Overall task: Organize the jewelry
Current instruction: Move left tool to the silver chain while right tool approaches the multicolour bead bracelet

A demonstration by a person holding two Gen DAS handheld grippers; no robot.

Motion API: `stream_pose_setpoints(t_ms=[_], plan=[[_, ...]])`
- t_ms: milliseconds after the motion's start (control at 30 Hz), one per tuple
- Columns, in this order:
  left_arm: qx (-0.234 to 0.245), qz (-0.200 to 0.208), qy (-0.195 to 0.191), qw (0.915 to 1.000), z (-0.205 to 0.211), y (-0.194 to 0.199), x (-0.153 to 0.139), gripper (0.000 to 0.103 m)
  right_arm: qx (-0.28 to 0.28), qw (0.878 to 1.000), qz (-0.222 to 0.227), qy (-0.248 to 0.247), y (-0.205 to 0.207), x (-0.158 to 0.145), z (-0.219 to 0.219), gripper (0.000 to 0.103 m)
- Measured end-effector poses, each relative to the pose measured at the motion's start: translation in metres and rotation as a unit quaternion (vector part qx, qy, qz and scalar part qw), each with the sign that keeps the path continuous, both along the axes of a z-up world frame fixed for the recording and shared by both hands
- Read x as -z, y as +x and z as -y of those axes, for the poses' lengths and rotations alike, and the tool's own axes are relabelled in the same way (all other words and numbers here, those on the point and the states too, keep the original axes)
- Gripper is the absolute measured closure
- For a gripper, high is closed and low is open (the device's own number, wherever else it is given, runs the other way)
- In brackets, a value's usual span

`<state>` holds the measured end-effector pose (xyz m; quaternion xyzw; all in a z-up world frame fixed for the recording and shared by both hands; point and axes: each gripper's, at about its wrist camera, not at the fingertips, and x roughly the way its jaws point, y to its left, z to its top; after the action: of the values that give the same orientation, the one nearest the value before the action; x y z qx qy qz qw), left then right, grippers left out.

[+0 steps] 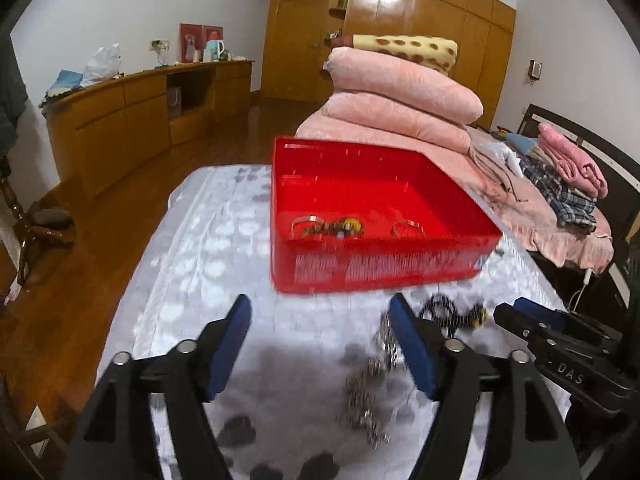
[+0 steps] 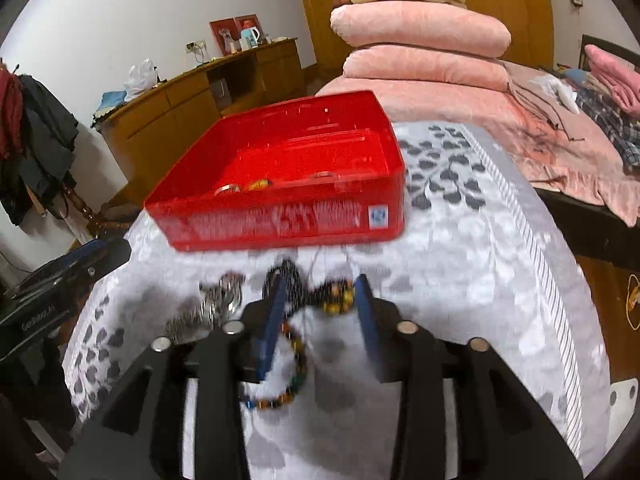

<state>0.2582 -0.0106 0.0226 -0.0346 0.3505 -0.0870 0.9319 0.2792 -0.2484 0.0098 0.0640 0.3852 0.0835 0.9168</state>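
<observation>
A red plastic box (image 1: pixel 380 268) stands on the table and holds two silver bangles (image 1: pixel 306 222) and a dark beaded bracelet (image 1: pixel 340 227). It also shows in the right wrist view (image 2: pixel 280 216). My left gripper (image 1: pixel 320 320) is open and empty in front of the box, with a blurred silver chain (image 1: pixel 368 396) below its right finger. My right gripper (image 2: pixel 320 288) is open above a black and amber beaded bracelet (image 2: pixel 336 296) and a coloured bead bracelet (image 2: pixel 288 384). A silver chain pile (image 2: pixel 216 304) lies to its left.
The table has a white cloth with grey leaf print (image 1: pixel 208 248). Folded pink quilts (image 1: pixel 400 96) and a bed with clothes (image 1: pixel 560 184) lie behind and to the right. A wooden sideboard (image 1: pixel 132 120) stands at the left.
</observation>
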Motion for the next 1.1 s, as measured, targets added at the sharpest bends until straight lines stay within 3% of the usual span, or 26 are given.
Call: stream_pose_setpoints(t_ms=[67, 133, 200, 400, 600, 900, 933, 1000, 1100], plan=[[-0.001, -0.004, 0.004, 1.0000, -0.001, -0.009, 0.005, 0.021, -0.001, 1.000, -0.002, -0.006, -0.009, 0.003, -0.003, 0.051], [-0.005, -0.006, 0.009, 0.9999, -0.001, -0.015, 0.008, 0.016, -0.003, 1.000, -0.004, -0.011, -0.015, 0.006, -0.005, 0.039], [-0.012, -0.007, 0.016, 0.9998, -0.003, -0.023, 0.012, 0.013, -0.001, 1.000, -0.007, -0.016, -0.021, 0.008, -0.006, 0.019], [-0.016, -0.018, 0.027, 0.9993, -0.007, -0.036, 0.024, 0.009, -0.005, 0.999, -0.020, -0.040, -0.035, 0.017, -0.013, 0.008], [-0.015, -0.031, 0.029, 0.9990, -0.009, -0.045, 0.034, 0.008, -0.008, 0.998, -0.036, -0.053, -0.041, 0.026, -0.018, 0.007], [-0.018, -0.041, 0.026, 0.9986, -0.013, -0.045, 0.039, 0.008, -0.017, 0.999, -0.039, -0.027, -0.036, 0.029, -0.016, 0.009], [-0.017, -0.042, 0.027, 0.9986, -0.012, -0.044, 0.040, 0.008, -0.017, 0.999, -0.040, -0.030, -0.035, 0.030, -0.016, 0.012], [-0.013, -0.044, 0.030, 0.9985, -0.009, -0.042, 0.041, 0.008, -0.019, 0.998, -0.045, -0.036, -0.033, 0.032, -0.018, 0.038], [-0.006, -0.047, 0.033, 0.9983, -0.005, -0.041, 0.043, 0.008, -0.022, 0.997, -0.059, -0.035, -0.027, 0.037, -0.019, 0.044]])
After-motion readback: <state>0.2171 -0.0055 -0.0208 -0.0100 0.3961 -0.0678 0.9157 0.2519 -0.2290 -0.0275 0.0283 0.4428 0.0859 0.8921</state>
